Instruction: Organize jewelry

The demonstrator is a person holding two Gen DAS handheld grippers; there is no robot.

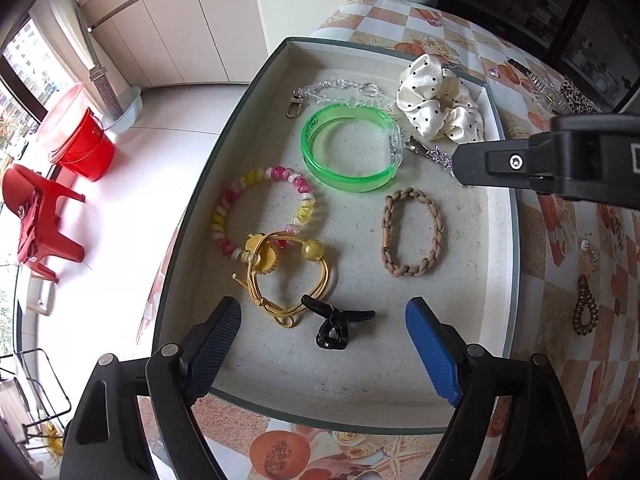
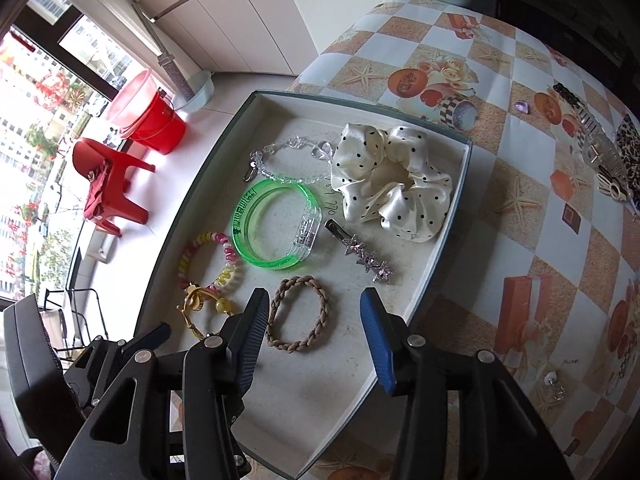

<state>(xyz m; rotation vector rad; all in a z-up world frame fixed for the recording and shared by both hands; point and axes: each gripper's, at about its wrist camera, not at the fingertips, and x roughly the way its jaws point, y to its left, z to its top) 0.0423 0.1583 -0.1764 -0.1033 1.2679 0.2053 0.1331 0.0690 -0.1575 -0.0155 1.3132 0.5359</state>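
Table [image 2: 500,240] covered in a checkered oilcloth with fruit and starfish prints, beside white cabinets [image 2: 248,36], white floor, window on the left; red bucket [image 1: 86,146] and red plastic stool [image 1: 38,216] on the floor. Shallow grey-lined tray [image 1: 452,392] lies on the table near its edge, holding the jewelry: cream polka-dot scrunchie [image 2: 394,184] in the far right corner, green bangle [image 1: 348,148] mid-tray with a clear bead chain [image 1: 340,90] just behind it, pink-yellow spiral hair tie [image 1: 264,212] overlapped by a yellow cord tie [image 1: 286,276], brown braided hair tie [image 1: 412,232] with its long axis running near-to-far, star hair clip [image 2: 362,252] lying diagonally, black claw clip [image 1: 334,326] at the near side. More clips lie loose on the table beyond the tray. Left gripper [image 1: 320,344] jaws wide apart, claw clip between them untouched, nothing gripped. Right gripper [image 2: 316,340] jaws roughly half apart over the braided tie, empty.
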